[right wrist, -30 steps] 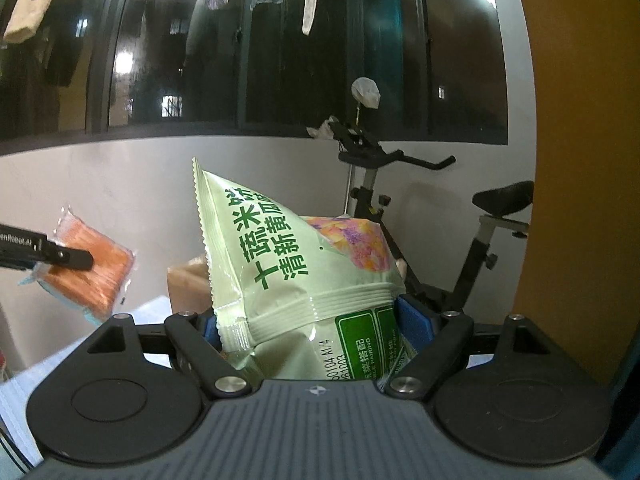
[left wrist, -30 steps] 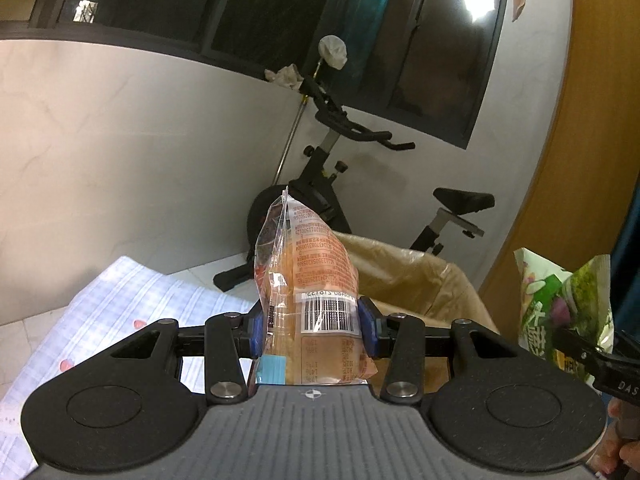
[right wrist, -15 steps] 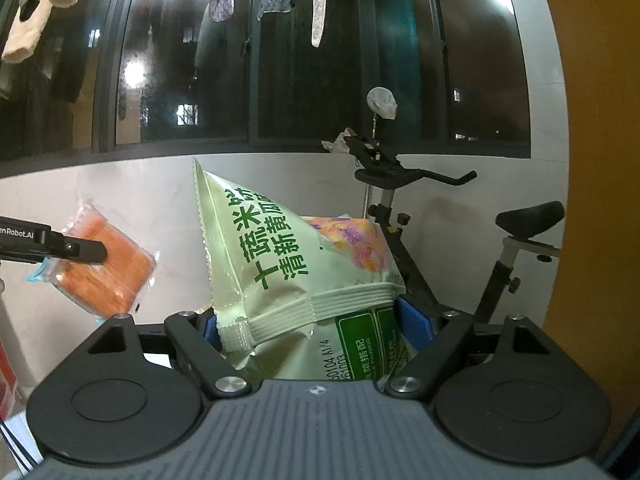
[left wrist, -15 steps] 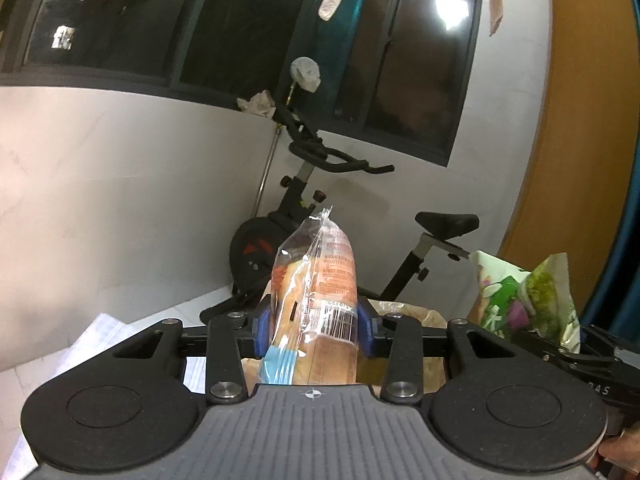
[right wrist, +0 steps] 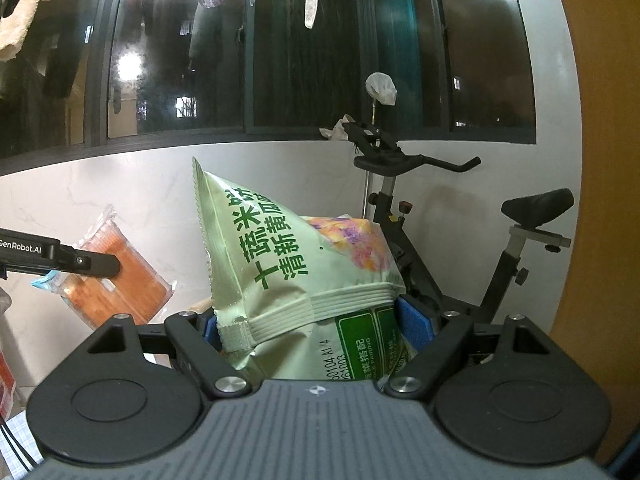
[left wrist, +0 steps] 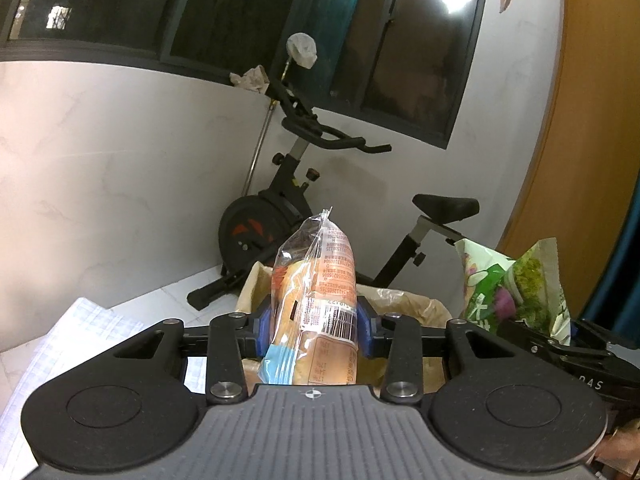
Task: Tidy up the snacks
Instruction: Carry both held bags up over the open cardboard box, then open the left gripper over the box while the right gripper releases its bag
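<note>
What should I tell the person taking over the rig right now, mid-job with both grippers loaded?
Left gripper: shut on the orange bread packet, held upright in the air.
Right gripper: shut on the green rice cracker bag, also lifted.
Brown paper bag: open, just beyond and below the left gripper; the right gripper's snack hangs at its right side.
Checked cloth: lower left in the left wrist view.
Done: both snacks picked up and carried toward the bag.
Left: neither is released yet; probably lower each into the brown paper bag and open the jaws. The bag's inside is mostly hidden, so its contents are unknown.
</note>
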Motion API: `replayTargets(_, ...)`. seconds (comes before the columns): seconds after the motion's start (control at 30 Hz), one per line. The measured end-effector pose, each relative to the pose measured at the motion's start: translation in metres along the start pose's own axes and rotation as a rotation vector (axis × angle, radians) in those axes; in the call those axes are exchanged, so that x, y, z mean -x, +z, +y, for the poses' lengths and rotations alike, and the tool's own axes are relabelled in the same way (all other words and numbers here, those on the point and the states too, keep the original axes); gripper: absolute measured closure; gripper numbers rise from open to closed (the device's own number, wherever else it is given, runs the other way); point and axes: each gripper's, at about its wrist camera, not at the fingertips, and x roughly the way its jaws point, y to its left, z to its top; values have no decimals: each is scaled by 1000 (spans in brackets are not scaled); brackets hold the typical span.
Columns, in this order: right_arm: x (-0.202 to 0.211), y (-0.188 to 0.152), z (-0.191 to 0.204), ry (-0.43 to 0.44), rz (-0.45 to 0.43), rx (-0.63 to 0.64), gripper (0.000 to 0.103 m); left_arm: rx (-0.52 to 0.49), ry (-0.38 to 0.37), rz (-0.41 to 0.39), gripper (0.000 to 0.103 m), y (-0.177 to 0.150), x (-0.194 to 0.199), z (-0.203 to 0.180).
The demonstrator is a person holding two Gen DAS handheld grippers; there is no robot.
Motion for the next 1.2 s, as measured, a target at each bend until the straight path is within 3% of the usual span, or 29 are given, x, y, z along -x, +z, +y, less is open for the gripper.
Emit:
replayTargets(0.27, -43, 3, -15, 47, 8, -168, 19, -4, -45, -23, 61, 18, -64, -9)
replayTargets(0.57, -119, -14, -37, 43, 231, -313, 19, 34, 16, 123, 61, 6, -140, 10)
replayTargets(0.67, -137, -25, -44, -3, 315, -342, 18, 17, 29, 153, 61, 0, -151, 14)
replayTargets(0.77, -144, -30, -48, -18, 333, -364, 14, -1, 42, 190, 58, -4, -161, 16)
replayTargets(0.87, -151, -27, -45, -36, 365, -363, 10, 1, 55, 181, 37, -6, -161, 21)
replayTargets(0.9, -152, -26, -44, -44, 373, -364, 8, 1, 56, 173, 35, -6, -160, 22)
replayTargets(1.2, -157, -18, -47, -106, 468, -461, 5, -16, 62, 164, 34, -6, -144, 24)
